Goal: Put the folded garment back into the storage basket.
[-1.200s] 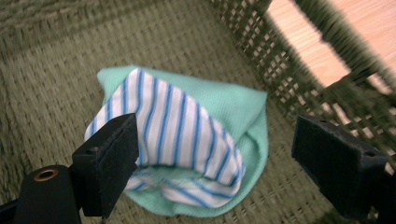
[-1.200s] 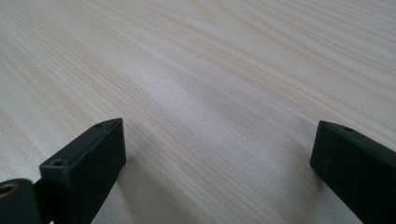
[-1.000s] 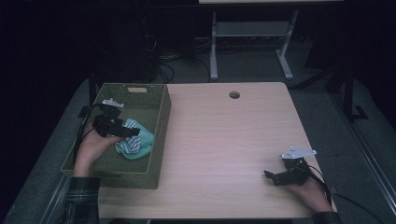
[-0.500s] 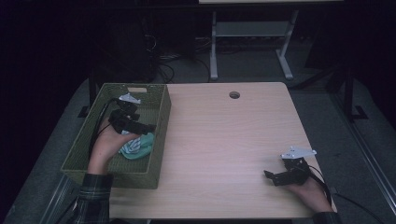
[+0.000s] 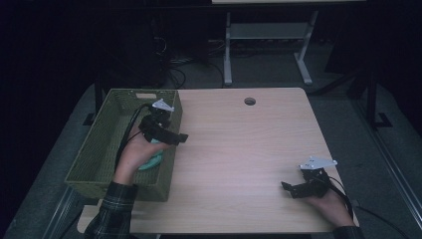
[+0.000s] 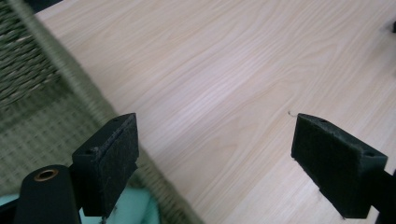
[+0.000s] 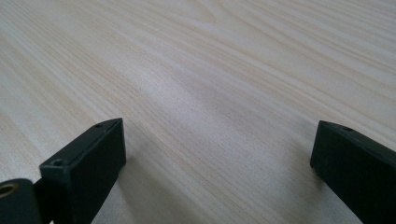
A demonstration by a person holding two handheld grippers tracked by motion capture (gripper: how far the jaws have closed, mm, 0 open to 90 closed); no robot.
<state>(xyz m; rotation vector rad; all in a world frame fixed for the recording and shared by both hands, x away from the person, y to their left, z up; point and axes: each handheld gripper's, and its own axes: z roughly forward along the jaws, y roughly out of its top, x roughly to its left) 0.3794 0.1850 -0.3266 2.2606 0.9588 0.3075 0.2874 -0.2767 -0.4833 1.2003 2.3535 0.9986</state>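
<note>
High view, pale wood table (image 5: 239, 149), dark room, green basket (image 5: 99, 149), both jaws released.

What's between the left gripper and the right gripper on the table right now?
Nothing but bare wood. In the high view, the table runs clear from the left gripper, at the basket rim over the teal cloth, to the right gripper.

Teal cloth (image 5: 152, 160): mostly hidden beneath the person's left hand (image 5: 135, 158) in the basket (image 5: 107, 137); shape cannot be told. In the left gripper view a sliver of it is cut off at 6 o'clock. Worktop (image 5: 249, 149): near edge cut off at 6 o'clock.
</note>
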